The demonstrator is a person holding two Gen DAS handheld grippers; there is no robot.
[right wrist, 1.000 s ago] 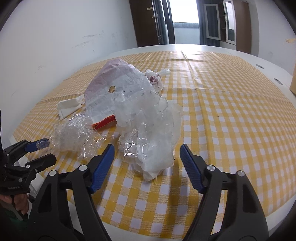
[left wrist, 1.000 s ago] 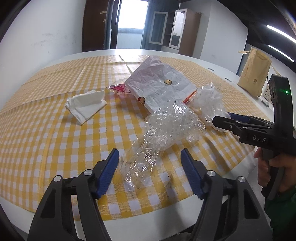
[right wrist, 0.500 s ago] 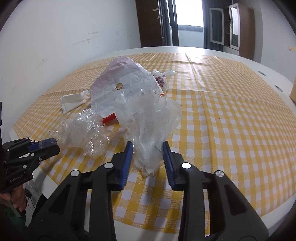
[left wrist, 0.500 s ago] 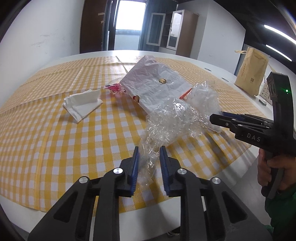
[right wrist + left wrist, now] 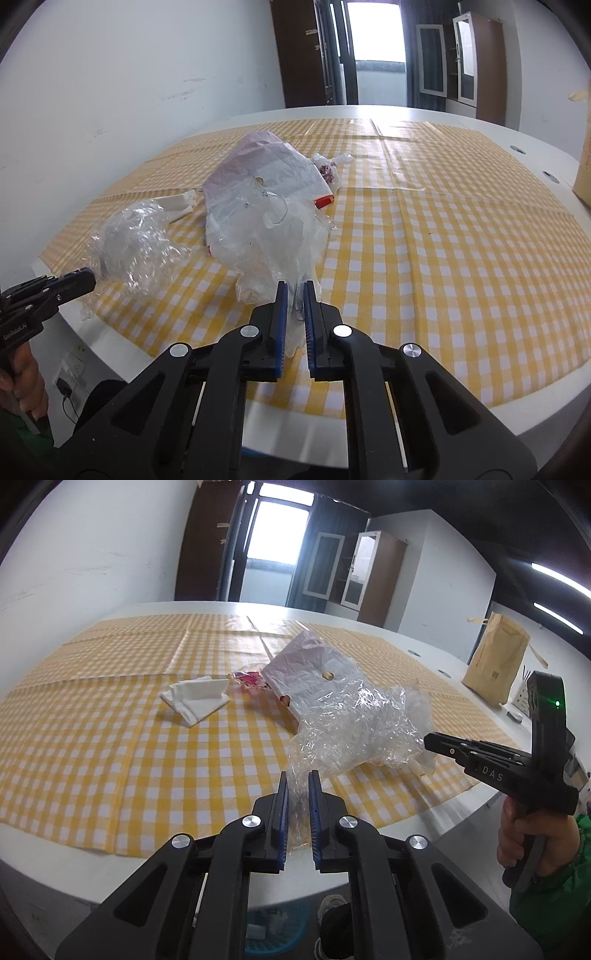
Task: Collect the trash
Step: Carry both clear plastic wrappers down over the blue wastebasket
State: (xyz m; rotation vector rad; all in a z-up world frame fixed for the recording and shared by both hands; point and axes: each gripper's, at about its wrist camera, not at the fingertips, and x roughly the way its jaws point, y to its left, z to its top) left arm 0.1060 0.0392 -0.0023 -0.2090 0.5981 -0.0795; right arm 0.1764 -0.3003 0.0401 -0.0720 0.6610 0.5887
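My left gripper [image 5: 297, 775] is shut on a crumpled clear plastic wrap [image 5: 343, 731] and holds it lifted near the table's front edge; the wrap also shows in the right wrist view [image 5: 133, 243]. My right gripper [image 5: 294, 286] is shut on a clear plastic bag [image 5: 269, 236], also lifted. Behind them lie a white paper bag [image 5: 306, 672], a folded white napkin [image 5: 197, 699] and a small red-and-clear wrapper [image 5: 249, 678] on the yellow checked tablecloth [image 5: 110, 746].
A brown paper bag [image 5: 496, 664] stands at the table's far right. A blue basket [image 5: 273, 930] sits on the floor under the front edge. The right gripper's body [image 5: 517, 771] is to my left gripper's right.
Both grippers went from open to shut on their plastic pieces, then pulled back and up towards the table's front edge, lifting the wrap and the bag.
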